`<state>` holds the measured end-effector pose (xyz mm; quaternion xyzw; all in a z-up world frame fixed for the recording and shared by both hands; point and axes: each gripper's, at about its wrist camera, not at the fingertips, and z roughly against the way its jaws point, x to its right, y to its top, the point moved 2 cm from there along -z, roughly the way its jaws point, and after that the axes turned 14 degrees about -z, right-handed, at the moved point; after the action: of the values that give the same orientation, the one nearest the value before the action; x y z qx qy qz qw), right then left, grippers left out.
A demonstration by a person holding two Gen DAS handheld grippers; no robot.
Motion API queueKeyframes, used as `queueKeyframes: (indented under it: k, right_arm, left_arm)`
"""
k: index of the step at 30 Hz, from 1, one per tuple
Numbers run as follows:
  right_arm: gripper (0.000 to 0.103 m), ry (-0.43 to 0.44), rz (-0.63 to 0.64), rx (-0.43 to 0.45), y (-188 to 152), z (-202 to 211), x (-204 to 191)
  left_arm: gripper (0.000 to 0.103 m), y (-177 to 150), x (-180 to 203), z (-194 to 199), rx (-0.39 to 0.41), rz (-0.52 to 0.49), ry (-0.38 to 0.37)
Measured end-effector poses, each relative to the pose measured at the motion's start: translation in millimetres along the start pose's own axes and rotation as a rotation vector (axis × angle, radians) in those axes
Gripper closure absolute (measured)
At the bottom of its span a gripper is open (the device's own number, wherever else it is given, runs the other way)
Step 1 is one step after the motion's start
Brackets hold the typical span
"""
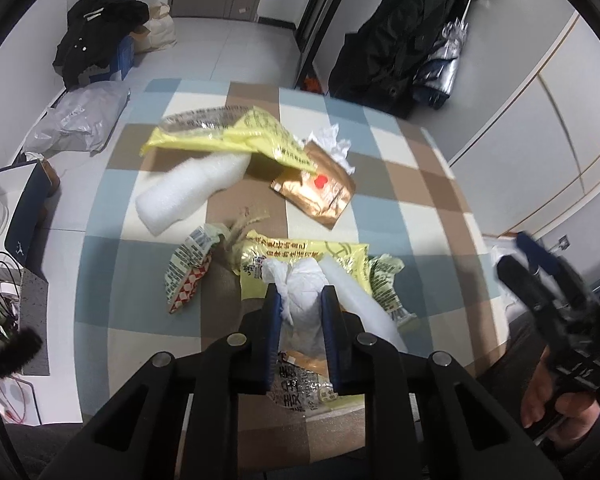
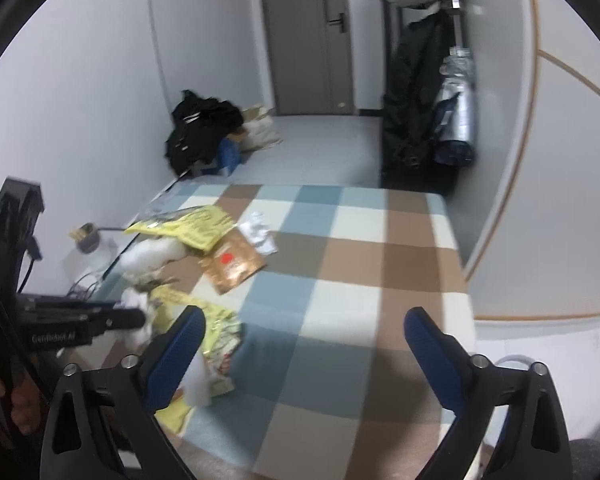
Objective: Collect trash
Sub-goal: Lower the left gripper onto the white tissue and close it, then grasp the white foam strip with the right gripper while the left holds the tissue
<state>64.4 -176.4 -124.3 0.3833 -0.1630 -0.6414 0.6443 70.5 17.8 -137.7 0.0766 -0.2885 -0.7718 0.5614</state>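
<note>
L jaws pinching white tissue (image 1: 302, 292), R gripper (image 2: 304, 344) wide, empty

Left gripper (image 1: 300, 300): black frame, blue finger pads, silver round pins; right gripper (image 2: 304, 332): likewise black framed, blue padded, silver pinned

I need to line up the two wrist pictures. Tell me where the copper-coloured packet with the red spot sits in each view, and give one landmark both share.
Left wrist view: copper packet lies at upper centre, on the checked cloth, its top corner under the far yellow wrapper.
Right wrist view: copper packet lies left of centre, beyond the left gripper.
Shared landmark: the crumpled white paper just behind the packet.
</note>
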Motion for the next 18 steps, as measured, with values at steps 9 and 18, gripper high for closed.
queueKeyframes:
  k: [9, 18]
  right_arm:
    - [0.028, 0.092, 0.071, -0.107, 0, -11, -32]
    - [0.037, 0.117, 0.201, -0.219, -11, -50, -74]
  left_arm:
    - [0.088, 3, -10, 24, 0.089, 0.000, 0.007]
    - [0.088, 3, -28, 34, 0.138, 0.043, -0.021]
